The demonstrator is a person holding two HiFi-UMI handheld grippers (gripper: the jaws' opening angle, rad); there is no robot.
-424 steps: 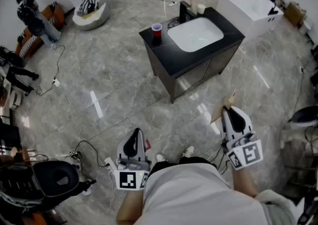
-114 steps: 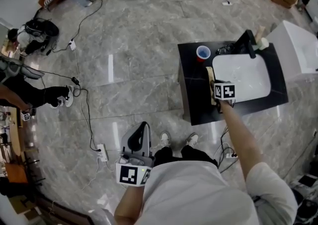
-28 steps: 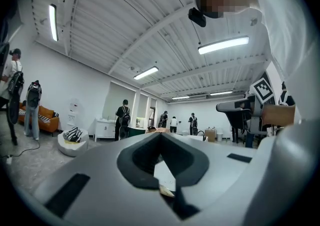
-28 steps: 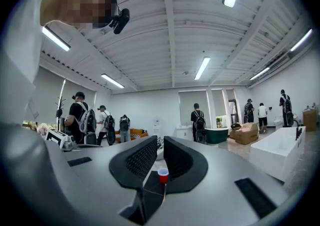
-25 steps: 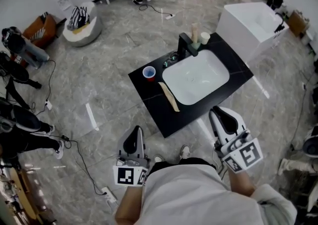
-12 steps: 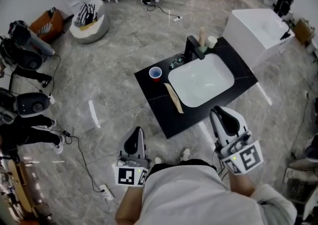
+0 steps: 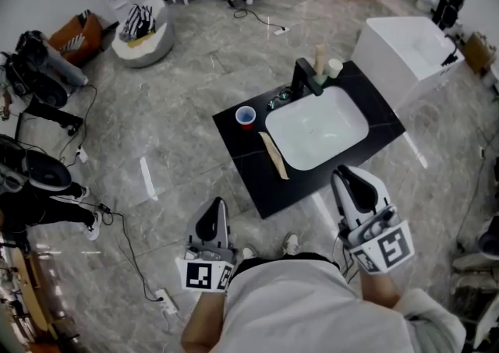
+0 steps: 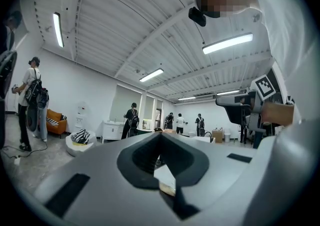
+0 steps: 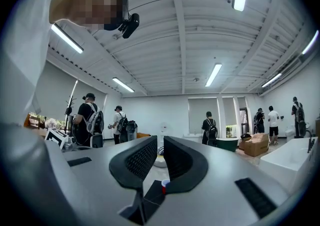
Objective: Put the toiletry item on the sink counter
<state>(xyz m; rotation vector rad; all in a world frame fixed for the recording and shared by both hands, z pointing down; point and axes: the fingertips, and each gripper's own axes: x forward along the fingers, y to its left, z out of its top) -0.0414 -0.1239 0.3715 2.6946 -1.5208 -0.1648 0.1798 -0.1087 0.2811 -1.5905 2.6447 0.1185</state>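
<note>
A long tan toiletry item (image 7: 273, 155) lies flat on the black sink counter (image 7: 248, 158), just left of the white basin (image 7: 318, 127). Nothing touches it. Both grippers are held low, close to the person's body and well short of the counter. My left gripper (image 7: 211, 205) points at the floor in front of the counter, its jaws together and empty (image 8: 160, 135). My right gripper (image 7: 344, 174) hovers near the counter's front corner, jaws nearly touching with nothing between them (image 9: 160, 142). The right gripper view shows the counter (image 9: 150, 195) through that slit.
A red cup (image 7: 245, 116) stands at the counter's left back. A black faucet (image 7: 306, 77), a tan bottle (image 7: 320, 55) and a white cup (image 7: 334, 68) stand behind the basin. A white tub (image 7: 405, 32) sits to the right. Cables (image 7: 117, 219) trail on the floor at left.
The head view has drifted slightly, so the counter sits a little further right. Both grippers stay as they were near the body. The tan item has not moved.
</note>
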